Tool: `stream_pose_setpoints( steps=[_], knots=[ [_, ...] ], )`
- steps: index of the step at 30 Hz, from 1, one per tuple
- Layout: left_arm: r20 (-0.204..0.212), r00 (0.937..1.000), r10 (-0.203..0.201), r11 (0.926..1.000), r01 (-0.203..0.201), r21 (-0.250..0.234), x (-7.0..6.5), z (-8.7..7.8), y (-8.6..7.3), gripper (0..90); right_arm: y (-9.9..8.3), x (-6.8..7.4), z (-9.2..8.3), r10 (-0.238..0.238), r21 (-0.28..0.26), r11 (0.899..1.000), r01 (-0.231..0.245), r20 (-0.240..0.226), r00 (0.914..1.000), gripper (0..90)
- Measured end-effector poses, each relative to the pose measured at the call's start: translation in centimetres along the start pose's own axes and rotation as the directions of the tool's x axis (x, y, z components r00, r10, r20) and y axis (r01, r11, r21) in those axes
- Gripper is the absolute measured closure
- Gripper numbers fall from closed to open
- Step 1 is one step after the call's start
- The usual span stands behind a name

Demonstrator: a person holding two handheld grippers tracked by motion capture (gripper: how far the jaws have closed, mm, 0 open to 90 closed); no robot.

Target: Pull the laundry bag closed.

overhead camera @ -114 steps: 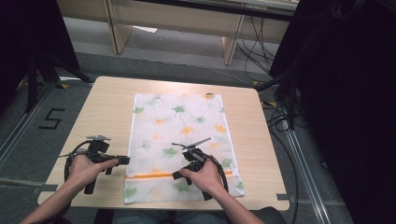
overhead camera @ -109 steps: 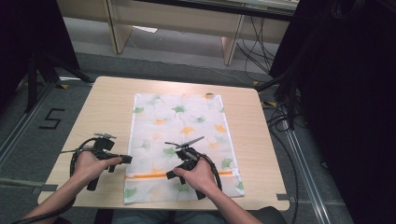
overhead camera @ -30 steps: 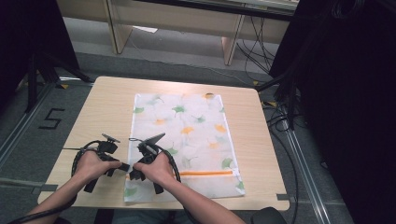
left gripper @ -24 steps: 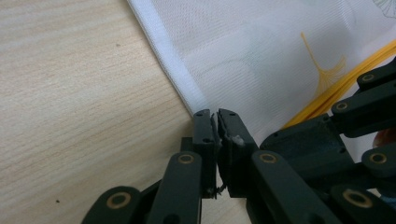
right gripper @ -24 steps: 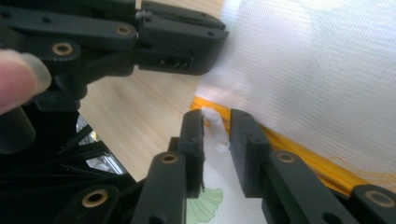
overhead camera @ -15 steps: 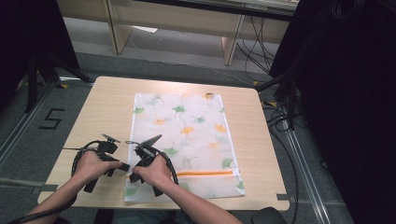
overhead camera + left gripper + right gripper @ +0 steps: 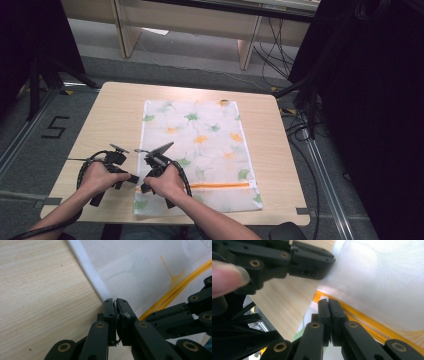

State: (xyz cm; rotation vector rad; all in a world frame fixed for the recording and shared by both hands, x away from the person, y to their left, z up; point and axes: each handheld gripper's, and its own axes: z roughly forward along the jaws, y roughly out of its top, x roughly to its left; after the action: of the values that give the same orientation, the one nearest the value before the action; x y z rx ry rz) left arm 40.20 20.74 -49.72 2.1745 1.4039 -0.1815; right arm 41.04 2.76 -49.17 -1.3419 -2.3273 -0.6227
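White mesh laundry bag [image 7: 197, 150], printed with green and orange ginkgo leaves and closed by an orange zipper [image 7: 220, 185], lies flat on the pale wooden surface [image 7: 115, 120], its zipper end towards the person. At the bag's near left corner the two hands work close together. The right gripper [image 7: 328, 302] has just been closing its jaws; they now stand together right at the start of the zipper, probably pinching the slider, though what is between them cannot be made out. The left gripper [image 7: 115, 302] has its jaws pressed together at the bag's white hemmed edge [image 7: 90, 275], with a scrap of something pale between them; whether it truly clamps the hem is unclear.

My judgement: a pull along the zipper could drag the whole bag if the left grip is only nipping the hem, bunching the thin mesh. A shallow pinch on the slider could also slip off. The grippers sit nearly touching beside the zipper's end, so their black linkages may knock together. Nothing else lies near the bag; cables [image 7: 300, 125] run on the floor beyond its right side.
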Motion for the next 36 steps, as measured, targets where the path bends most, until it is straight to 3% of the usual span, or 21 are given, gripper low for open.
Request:
stream_pose_setpoints(
  steps=[5, 7, 11, 14, 23, 29, 31, 36],
  knots=[
    [-0.001, 0.9999, 0.011, 0.9999, -0.011, -0.004, 0.0, 0.1, 0.0, 85.6, 0.0, 0.2, -0.1, -0.011, 0.001, 1.000, 0.011, 0.016, 0.9998, 90.0],
    [-0.006, 0.9998, 0.017, 0.9998, -0.017, -0.004, -0.2, 0.0, 0.0, 85.3, 0.1, 0.0, -0.1, -0.038, 0.006, 0.999, 0.038, 0.031, 0.9988, 90.0],
    [-0.012, 0.9988, 0.047, 0.9989, -0.047, 0.004, -0.6, -0.2, -0.2, 84.5, 0.1, 0.4, -0.1, -0.023, 0.004, 1.000, 0.022, 0.027, 0.9994, 90.0],
    [-0.001, 0.9994, 0.036, 0.9990, -0.036, -0.025, -1.2, -0.5, -0.5, 84.5, 0.1, 0.2, 0.0, -0.062, -0.009, 0.998, 0.062, 0.024, 0.9978, 90.0],
    [-0.018, 0.9986, 0.049, 0.9988, -0.049, -0.005, -1.6, -0.1, -1.1, 84.3, 0.0, 0.2, -0.2, -0.028, 0.020, 0.999, 0.028, 0.019, 0.9994, 90.0],
    [-0.024, 0.9984, 0.051, 0.9987, -0.051, 0.003, -2.0, -0.2, -1.2, 83.1, 0.1, 0.0, -0.1, -0.053, 0.013, 0.999, 0.053, 0.011, 0.9985, 90.0],
    [-0.026, 0.9981, 0.056, 0.9984, -0.056, 0.008, -2.1, -0.2, -1.3, 83.0, 0.0, 0.1, 0.0, -0.037, 0.015, 0.999, 0.037, 0.016, 0.9992, 90.0],
    [-0.049, 0.9942, 0.096, 0.9954, -0.095, 0.006, -2.4, -0.1, -1.5, 84.8, -0.1, 0.1, -0.1, -0.016, 0.031, 0.999, 0.016, 0.011, 0.9998, 90.0]
  ],
)
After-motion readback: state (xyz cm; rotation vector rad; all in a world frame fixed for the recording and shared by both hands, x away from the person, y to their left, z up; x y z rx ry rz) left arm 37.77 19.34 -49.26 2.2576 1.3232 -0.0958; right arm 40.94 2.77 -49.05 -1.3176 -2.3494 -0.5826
